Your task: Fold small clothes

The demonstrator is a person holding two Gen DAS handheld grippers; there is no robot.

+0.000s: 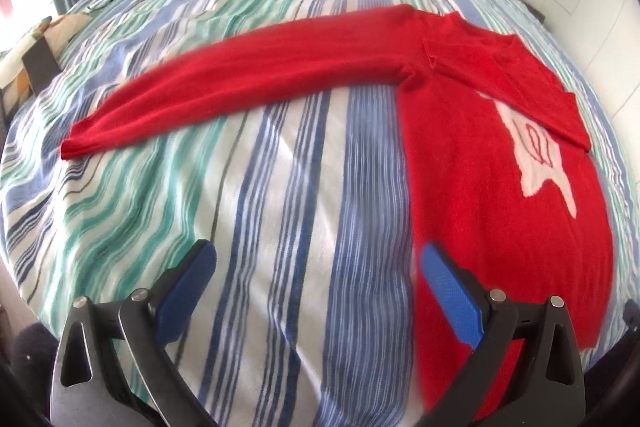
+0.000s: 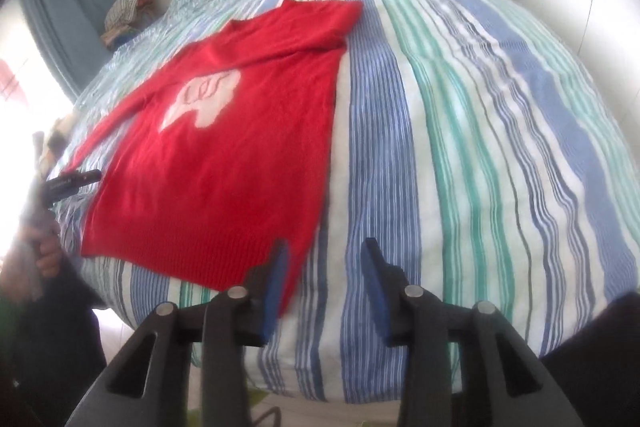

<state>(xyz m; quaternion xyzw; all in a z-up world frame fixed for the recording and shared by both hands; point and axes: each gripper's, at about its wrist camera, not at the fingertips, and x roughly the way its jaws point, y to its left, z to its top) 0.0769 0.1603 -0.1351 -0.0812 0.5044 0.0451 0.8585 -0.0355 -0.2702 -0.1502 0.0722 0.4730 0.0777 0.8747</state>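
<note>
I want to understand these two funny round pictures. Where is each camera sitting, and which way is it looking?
Left wrist: sits on the left gripper, looking down over the bed at the red sweater and its long sleeve; its open blue fingers show.
Right wrist: sits on the right gripper, looking down at the sweater's hem; its fingers show, plus the person's hand holding the other gripper.
Shared: the sweater, its white picture, and the striped bed.

One red sweater, one striped bedspread, two tongs: left, right
</note>
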